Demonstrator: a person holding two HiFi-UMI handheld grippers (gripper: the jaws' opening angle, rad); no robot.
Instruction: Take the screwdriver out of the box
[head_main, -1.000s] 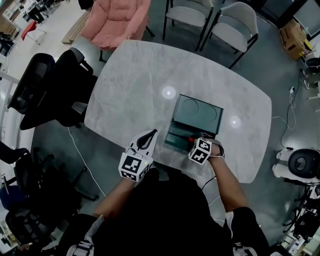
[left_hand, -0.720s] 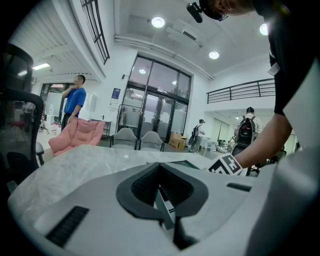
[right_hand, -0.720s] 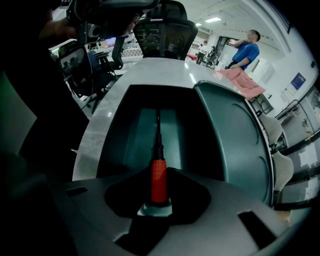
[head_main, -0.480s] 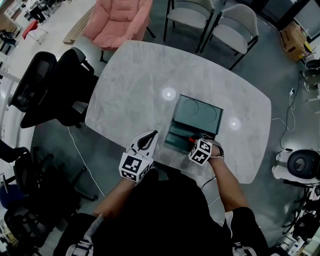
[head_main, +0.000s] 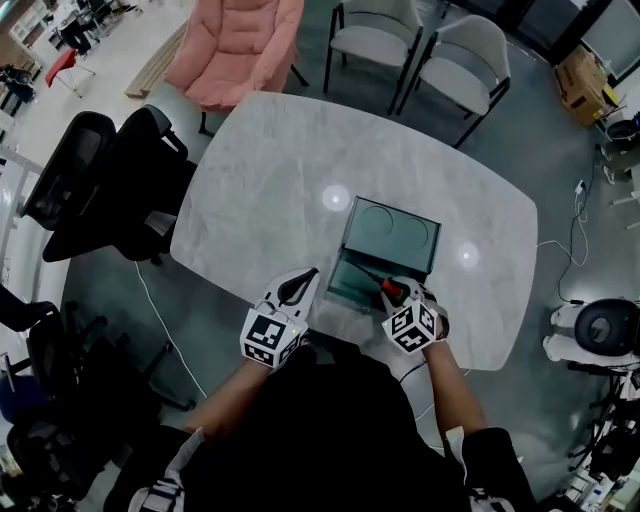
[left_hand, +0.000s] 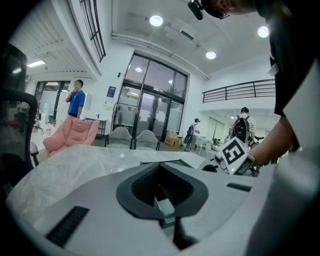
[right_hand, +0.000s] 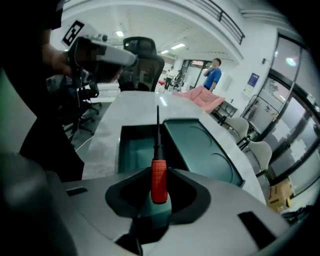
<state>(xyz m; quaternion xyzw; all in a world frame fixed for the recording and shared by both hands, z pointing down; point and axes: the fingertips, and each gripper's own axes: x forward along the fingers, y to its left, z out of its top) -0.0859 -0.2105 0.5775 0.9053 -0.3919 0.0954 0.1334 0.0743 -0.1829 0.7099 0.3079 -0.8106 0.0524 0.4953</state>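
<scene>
The open dark-green box (head_main: 352, 283) lies on the marble table (head_main: 280, 190), with its lid (head_main: 392, 232) laid back on the far side. My right gripper (head_main: 392, 293) hangs over the box's near right corner, shut on the red handle of the screwdriver (head_main: 386, 288). In the right gripper view the screwdriver (right_hand: 159, 179) stands between the pads of the right gripper (right_hand: 159, 172). Its thin dark shaft points out above the box (right_hand: 142, 150) and beside the lid (right_hand: 200, 150). My left gripper (head_main: 308, 273) rests left of the box near the table edge, shut on nothing, as the left gripper (left_hand: 160, 167) also shows in its own view.
The table's near edge runs just under both grippers. Black office chairs (head_main: 100, 180) stand at the left, a pink armchair (head_main: 235, 45) and two grey chairs (head_main: 420, 40) at the far side. A cable (head_main: 170, 330) trails on the floor. People (left_hand: 76, 102) stand far off.
My right gripper has risen and drawn back toward me with the screwdriver, which was down in the box and is now above it. The left gripper stayed put.
</scene>
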